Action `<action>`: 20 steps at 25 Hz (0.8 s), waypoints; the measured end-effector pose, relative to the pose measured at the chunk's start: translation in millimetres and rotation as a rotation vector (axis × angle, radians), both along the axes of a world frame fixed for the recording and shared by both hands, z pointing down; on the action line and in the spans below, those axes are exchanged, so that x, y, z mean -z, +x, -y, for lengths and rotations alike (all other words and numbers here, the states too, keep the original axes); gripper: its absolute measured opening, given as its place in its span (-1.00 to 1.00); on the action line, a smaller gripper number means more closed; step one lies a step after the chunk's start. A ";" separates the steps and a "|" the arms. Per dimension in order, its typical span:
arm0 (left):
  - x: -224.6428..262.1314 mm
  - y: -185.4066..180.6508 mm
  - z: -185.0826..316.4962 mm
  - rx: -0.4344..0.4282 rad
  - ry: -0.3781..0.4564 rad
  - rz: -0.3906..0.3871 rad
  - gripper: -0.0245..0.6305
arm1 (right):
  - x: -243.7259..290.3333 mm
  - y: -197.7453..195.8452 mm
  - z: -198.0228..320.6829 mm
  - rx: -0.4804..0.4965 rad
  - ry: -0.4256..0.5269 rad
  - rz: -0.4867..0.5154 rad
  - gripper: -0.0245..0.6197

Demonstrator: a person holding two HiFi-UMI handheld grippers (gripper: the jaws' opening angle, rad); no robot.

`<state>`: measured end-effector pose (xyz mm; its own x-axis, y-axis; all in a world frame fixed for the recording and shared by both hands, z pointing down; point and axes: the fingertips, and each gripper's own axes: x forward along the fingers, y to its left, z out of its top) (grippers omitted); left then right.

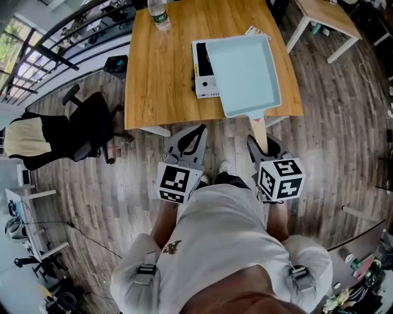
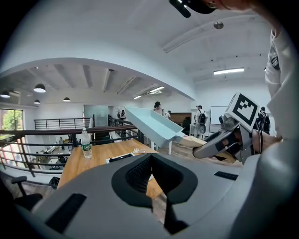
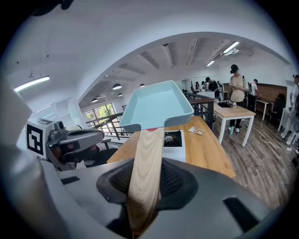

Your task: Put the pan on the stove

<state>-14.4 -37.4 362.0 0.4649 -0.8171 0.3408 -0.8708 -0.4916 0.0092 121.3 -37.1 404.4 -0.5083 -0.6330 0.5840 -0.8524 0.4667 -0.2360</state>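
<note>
A light blue rectangular pan (image 1: 245,73) hangs tilted over the wooden table (image 1: 159,80), above part of a small white and black stove (image 1: 204,70). My right gripper (image 1: 261,142) is shut on the pan's wooden handle (image 1: 259,130). In the right gripper view the handle (image 3: 147,163) runs up between the jaws to the pan (image 3: 156,105), with the stove (image 3: 174,140) beyond. My left gripper (image 1: 191,132) is off the table's front edge, shut and holding nothing. In the left gripper view the pan (image 2: 152,123) and right gripper (image 2: 219,142) are at right.
A water bottle (image 1: 158,15) stands at the table's far edge, and a small packet (image 1: 258,32) lies past the pan. A black office chair (image 1: 80,129) is left of the table. A second light table (image 1: 325,18) stands at the far right. People stand in the background.
</note>
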 end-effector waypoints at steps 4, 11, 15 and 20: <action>2.8 9.4 8.4 0.017 0.007 0.005 -0.87 | 1.0 5.5 10.7 0.024 0.008 0.008 -0.54; 5.5 28.7 16.5 0.032 0.007 0.018 -0.87 | 3.4 15.9 26.8 0.061 0.013 0.022 -0.54; 3.1 30.5 19.2 0.042 0.002 0.024 -0.87 | 2.9 14.1 34.7 0.078 0.014 0.029 -0.54; 1.2 25.6 29.2 0.052 -0.008 0.018 -0.87 | 1.6 6.4 48.0 0.094 0.005 0.027 -0.54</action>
<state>11.1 -66.6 360.7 0.4157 -0.8373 0.3551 -0.8952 -0.4457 -0.0031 127.7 -85.1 402.8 -0.5814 -0.5847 0.5657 -0.7979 0.5459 -0.2558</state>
